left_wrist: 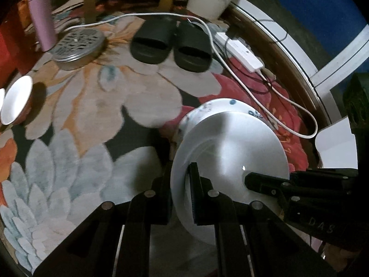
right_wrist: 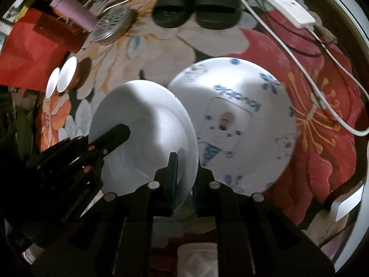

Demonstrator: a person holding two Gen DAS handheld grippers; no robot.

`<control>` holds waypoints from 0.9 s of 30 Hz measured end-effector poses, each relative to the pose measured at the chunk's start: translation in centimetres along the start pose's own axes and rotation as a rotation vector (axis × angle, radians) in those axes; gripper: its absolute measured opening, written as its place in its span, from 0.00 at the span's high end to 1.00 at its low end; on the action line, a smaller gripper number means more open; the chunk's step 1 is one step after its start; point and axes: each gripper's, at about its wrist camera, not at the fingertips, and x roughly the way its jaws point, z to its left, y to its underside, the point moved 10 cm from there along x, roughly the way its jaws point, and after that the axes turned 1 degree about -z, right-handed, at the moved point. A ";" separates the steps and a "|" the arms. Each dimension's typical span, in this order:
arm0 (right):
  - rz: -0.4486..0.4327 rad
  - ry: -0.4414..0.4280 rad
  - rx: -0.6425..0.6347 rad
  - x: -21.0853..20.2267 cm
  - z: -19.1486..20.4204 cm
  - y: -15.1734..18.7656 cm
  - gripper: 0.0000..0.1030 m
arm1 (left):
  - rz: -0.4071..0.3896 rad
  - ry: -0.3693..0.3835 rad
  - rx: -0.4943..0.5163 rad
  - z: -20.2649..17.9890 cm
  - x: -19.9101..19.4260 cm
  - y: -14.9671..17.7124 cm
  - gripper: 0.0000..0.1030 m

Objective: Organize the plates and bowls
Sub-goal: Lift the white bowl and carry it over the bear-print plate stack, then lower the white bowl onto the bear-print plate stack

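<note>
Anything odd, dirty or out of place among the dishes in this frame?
Yes. The patterned plate on the rug has a brown smudge at its centre, apparently residue. Both grippers pinch the plain white plate at opposite rims, holding it tilted. Black slippers lie nearby.

The plain white plate (left_wrist: 230,147) looks like glazed ceramic, smooth and glossy, catching a bright sheen; the patterned plate (right_wrist: 242,120) has the same glossy glaze under blue printed marks; both grippers, the left (left_wrist: 181,191) and the right (right_wrist: 184,175), look like matt black plastic with small shiny metal pins; the carpet (left_wrist: 92,106) is soft, fuzzy cloth pile; the round strainer (left_wrist: 78,43) is dull grey perforated metal; the slippers (left_wrist: 170,43) look like matt black rubber; the cable (left_wrist: 230,69) and power strip (left_wrist: 242,50) are smooth white plastic; the bowl (left_wrist: 16,100) is glossy white inside.
</note>
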 end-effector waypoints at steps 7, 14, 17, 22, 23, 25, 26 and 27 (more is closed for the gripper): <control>0.000 0.036 0.062 0.6 -3.9 -0.3 0.89 | 0.036 0.000 0.047 -2.9 3.0 -0.2 0.88; 0.028 0.038 0.090 1.8 -6.0 0.1 0.89 | 0.071 -0.020 0.097 -4.1 5.2 0.2 0.87; 0.043 0.033 0.100 2.3 -6.4 0.2 0.89 | 0.087 -0.024 0.109 -4.3 5.8 0.6 0.87; 0.057 0.021 0.097 2.9 -6.5 0.4 0.89 | 0.104 -0.026 0.110 -4.2 6.6 1.0 0.86; 0.053 0.019 0.095 2.8 -6.5 0.4 0.89 | 0.100 -0.031 0.114 -4.2 6.6 1.0 0.86; 0.052 0.008 0.092 2.8 -6.4 0.3 0.86 | 0.104 -0.038 0.125 -4.3 6.7 1.0 0.85; 0.055 0.006 0.093 2.9 -6.3 0.3 0.86 | 0.106 -0.039 0.124 -4.3 6.7 1.0 0.85; 0.055 0.004 0.096 2.9 -6.3 0.3 0.86 | 0.109 -0.032 0.116 -4.2 6.7 1.0 0.82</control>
